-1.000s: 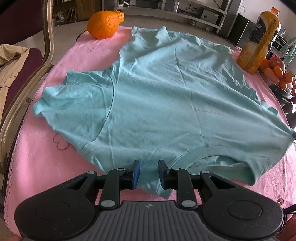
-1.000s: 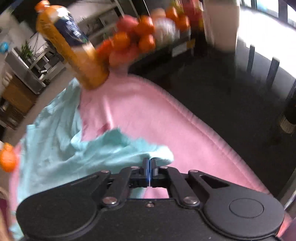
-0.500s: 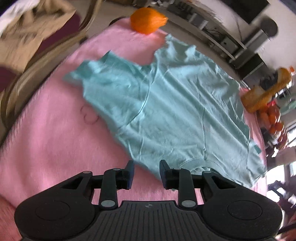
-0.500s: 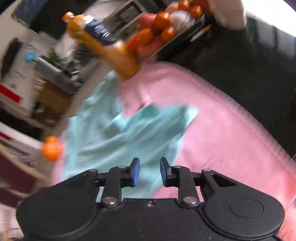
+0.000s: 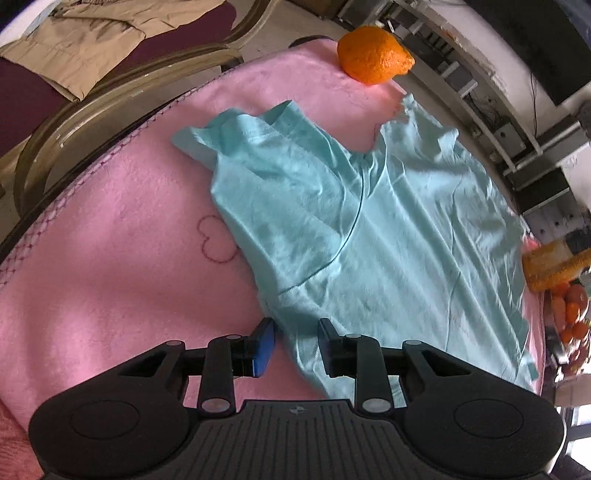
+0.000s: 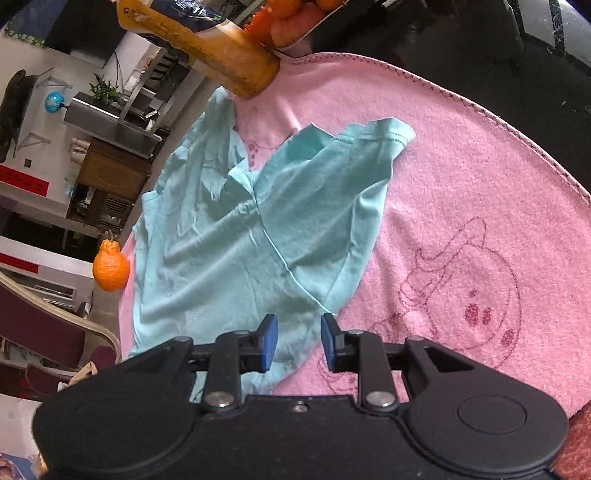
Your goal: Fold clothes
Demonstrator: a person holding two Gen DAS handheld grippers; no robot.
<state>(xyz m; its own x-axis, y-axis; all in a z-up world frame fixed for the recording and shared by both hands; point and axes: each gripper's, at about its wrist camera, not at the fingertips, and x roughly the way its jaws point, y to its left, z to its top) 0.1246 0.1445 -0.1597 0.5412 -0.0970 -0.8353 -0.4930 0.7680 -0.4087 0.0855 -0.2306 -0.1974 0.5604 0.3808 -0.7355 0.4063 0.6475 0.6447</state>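
A light teal T-shirt [image 5: 369, 221] lies spread and wrinkled on a pink blanket [image 5: 110, 277]. One sleeve [image 5: 236, 136] points toward the chair side. My left gripper [image 5: 295, 343] hovers open over the shirt's near edge; cloth lies below the gap and the pads do not press it. In the right wrist view the same T-shirt [image 6: 240, 240] has its other sleeve [image 6: 369, 144] lying loose on the pink blanket [image 6: 461, 184]. My right gripper [image 6: 299, 341] is open above the shirt's shoulder edge, holding nothing.
An orange fruit [image 5: 373, 55] sits at the blanket's far corner, also visible as the orange fruit [image 6: 110, 269]. An orange juice bottle [image 6: 207, 44] and a tray of fruit [image 6: 291, 22] stand beyond the shirt. A chair [image 5: 110, 99] with a beige garment [image 5: 85, 40] stands beside the table.
My right gripper went from shut on the sleeve to open, and the sleeve now lies on the blanket. Both grippers swung and rolled, ending over the shirt's near shoulder edges.
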